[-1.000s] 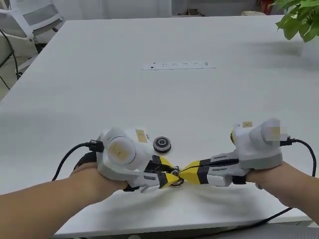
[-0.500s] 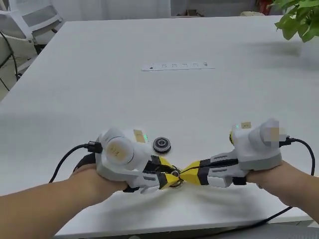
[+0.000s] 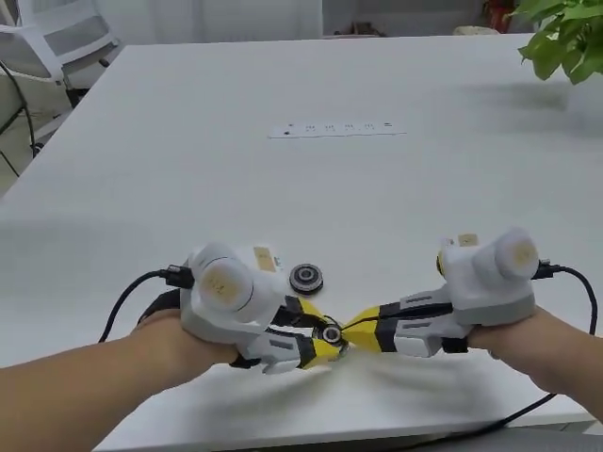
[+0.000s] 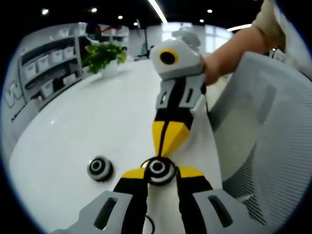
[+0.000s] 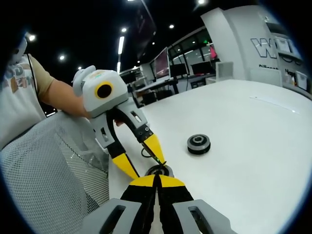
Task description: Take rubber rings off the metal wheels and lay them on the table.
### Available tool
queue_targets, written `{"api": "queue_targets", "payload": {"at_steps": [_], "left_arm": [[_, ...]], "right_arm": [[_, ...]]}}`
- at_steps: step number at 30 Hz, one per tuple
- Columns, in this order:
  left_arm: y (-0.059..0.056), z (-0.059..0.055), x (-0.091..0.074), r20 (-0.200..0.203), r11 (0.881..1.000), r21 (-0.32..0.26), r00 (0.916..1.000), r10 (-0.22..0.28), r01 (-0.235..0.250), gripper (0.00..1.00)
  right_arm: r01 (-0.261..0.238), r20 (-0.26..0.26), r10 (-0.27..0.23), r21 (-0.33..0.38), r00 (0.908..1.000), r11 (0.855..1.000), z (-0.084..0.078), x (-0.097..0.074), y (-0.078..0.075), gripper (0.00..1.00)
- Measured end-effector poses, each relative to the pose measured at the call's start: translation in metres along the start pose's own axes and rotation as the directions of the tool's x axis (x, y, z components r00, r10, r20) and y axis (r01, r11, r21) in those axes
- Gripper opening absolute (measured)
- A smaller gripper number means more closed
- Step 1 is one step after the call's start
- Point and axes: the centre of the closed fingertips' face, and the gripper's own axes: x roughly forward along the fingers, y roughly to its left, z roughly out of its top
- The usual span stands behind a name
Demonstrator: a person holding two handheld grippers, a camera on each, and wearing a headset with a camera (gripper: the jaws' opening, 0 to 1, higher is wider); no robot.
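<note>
A small metal wheel with a black rubber ring [image 3: 330, 334] [image 4: 158, 169] [image 5: 159, 170] is clamped between the yellow tips of my left gripper [image 3: 320, 341] [image 4: 161, 172], just above the table's near edge. My right gripper [image 3: 345, 331] [image 5: 157, 181] comes in from the right with its jaws shut. Its tips touch the wheel's black rim, and I cannot tell whether they pinch the ring. In the left gripper view the right gripper [image 4: 165, 146] reaches down from the top. A second wheel [image 3: 305, 277] [image 4: 100, 168] [image 5: 199, 143] lies flat on the table just beyond.
The white table [image 3: 311, 198] stretches away. A flush socket strip [image 3: 337, 127] sits mid-table and a green plant [image 3: 565, 33] stands at the far right corner. Cables trail from both grippers. A mesh chair [image 4: 263, 136] stands beside the near edge.
Both grippers stay tip to tip at the held wheel. The right gripper has rolled slightly. The wheel on the table has not moved.
</note>
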Motion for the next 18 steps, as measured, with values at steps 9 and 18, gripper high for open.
{"api": "queue_targets", "payload": {"at_steps": [9, 18], "left_arm": [[-0.003, 0.009, -0.014, 0.024, 1.000, -0.015, 0.9996, -0.017, 0.018, 0.29], [0.003, 0.020, -0.032, 0.074, 0.999, -0.035, 0.9973, 0.006, -0.004, 0.40]], "right_arm": [[-0.012, 0.012, 0.012, 0.002, 0.9999, 1.000, 0.005, -0.002, 0.003, 0.00], [-0.022, 0.035, 0.022, -0.003, 0.9992, 1.000, 0.016, -0.005, 0.007, 0.00]]}}
